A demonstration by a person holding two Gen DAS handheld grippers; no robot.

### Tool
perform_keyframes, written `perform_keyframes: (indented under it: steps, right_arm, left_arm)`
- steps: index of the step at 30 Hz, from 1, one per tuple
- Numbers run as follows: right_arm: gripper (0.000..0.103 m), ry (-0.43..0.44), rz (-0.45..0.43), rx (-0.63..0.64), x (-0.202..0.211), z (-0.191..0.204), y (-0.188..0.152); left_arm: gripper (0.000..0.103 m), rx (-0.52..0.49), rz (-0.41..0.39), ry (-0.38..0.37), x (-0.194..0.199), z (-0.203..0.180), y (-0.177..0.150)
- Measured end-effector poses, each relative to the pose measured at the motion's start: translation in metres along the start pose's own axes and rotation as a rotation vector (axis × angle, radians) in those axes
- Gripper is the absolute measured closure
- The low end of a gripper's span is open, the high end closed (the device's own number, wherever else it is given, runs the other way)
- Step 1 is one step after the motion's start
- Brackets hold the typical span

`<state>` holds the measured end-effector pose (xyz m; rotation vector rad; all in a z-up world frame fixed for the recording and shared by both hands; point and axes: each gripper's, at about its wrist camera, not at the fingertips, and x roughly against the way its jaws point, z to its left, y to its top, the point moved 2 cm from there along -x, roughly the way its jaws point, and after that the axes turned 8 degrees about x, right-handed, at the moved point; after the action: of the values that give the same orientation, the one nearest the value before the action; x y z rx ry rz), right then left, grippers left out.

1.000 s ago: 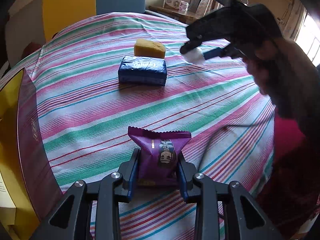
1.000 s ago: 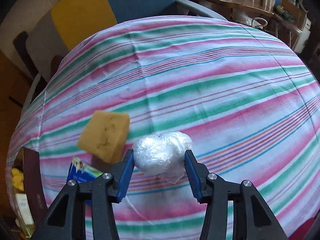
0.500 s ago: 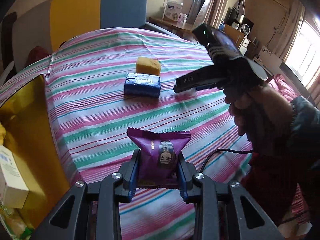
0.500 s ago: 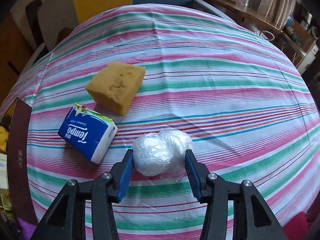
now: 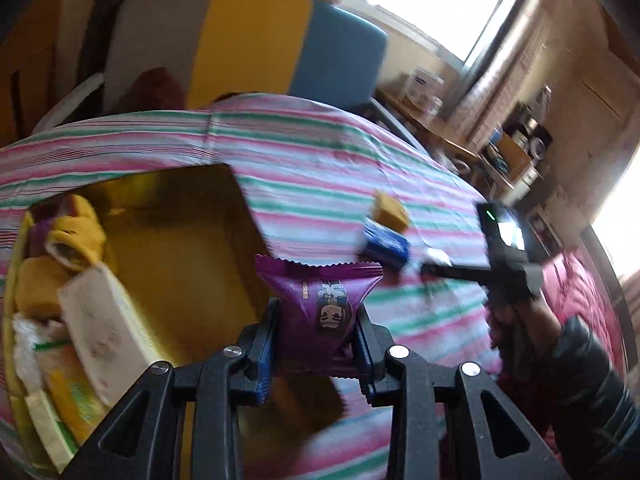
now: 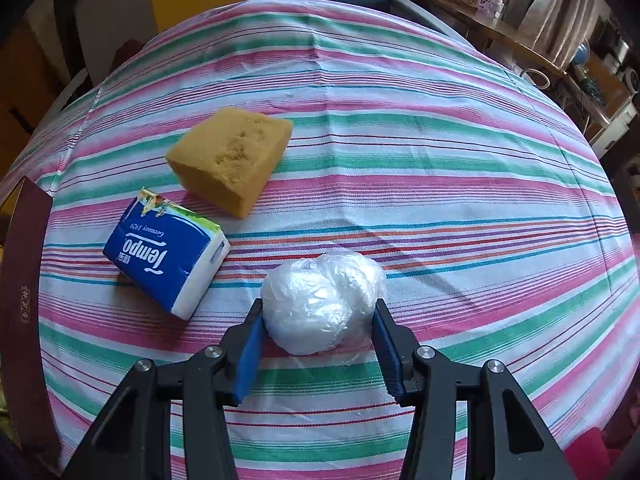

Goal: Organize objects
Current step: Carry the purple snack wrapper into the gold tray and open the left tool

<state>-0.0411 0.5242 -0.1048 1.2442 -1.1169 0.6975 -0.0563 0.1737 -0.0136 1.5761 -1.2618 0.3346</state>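
**Two grippers loaded, one over the box, one at the cloth**

Two items are held at once. At the far left of the left wrist view, a gold-lined box [image 5: 188, 248] is seen open, with a white carton [image 5: 100, 328] and yellow packets stacked along its left wall. The left gripper [image 5: 316, 340] is angled downward over the box's right edge, and a purple snack packet [image 5: 320, 300] is clamped upright between its blue pads, its crimped top edge raised above the fingers. Further right in that blurred view, a blue tissue pack [image 5: 386, 244] and a yellow sponge [image 5: 390, 210] are seen side by side on the striped tablecloth [image 5: 320, 168]. At the right edge, the other tool is held out level by a hand [image 5: 516, 320] in a dark sleeve.

In the right wrist view, the tissue pack [image 6: 166, 254] is seen lying to the left, with the sponge [image 6: 232, 160] just behind it. The right gripper [image 6: 320, 320] is pointed steeply down at the tablecloth [image 6: 440, 160], and a white plastic-wrapped bundle [image 6: 320, 300] is gripped between its pads, its underside at the cloth; contact cannot be judged.
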Motion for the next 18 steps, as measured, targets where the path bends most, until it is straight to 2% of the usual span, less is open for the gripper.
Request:
perform_keyframes:
  steps: [3,8,15,18]
  right_arm:
    - [0.052,0.001,0.001,0.003,-0.002,0.000,0.003]
    - [0.052,0.002,0.003,0.006,-0.006,0.001,0.004]
    - [0.052,0.009,0.001,0.008,-0.005,0.005,0.005]
    - [0.052,0.012,0.000,0.009,-0.007,0.004,0.007]
  left_arm:
    - [0.070,0.064,-0.003,0.050,-0.002,0.039,0.033]
    - [0.070,0.173,0.041,0.131,-0.030,0.098,0.074]
    - [0.070,0.208,0.097,0.201,-0.072,0.134,0.098]
    - [0.070,0.221,0.161,0.242,-0.094,0.150,0.099]
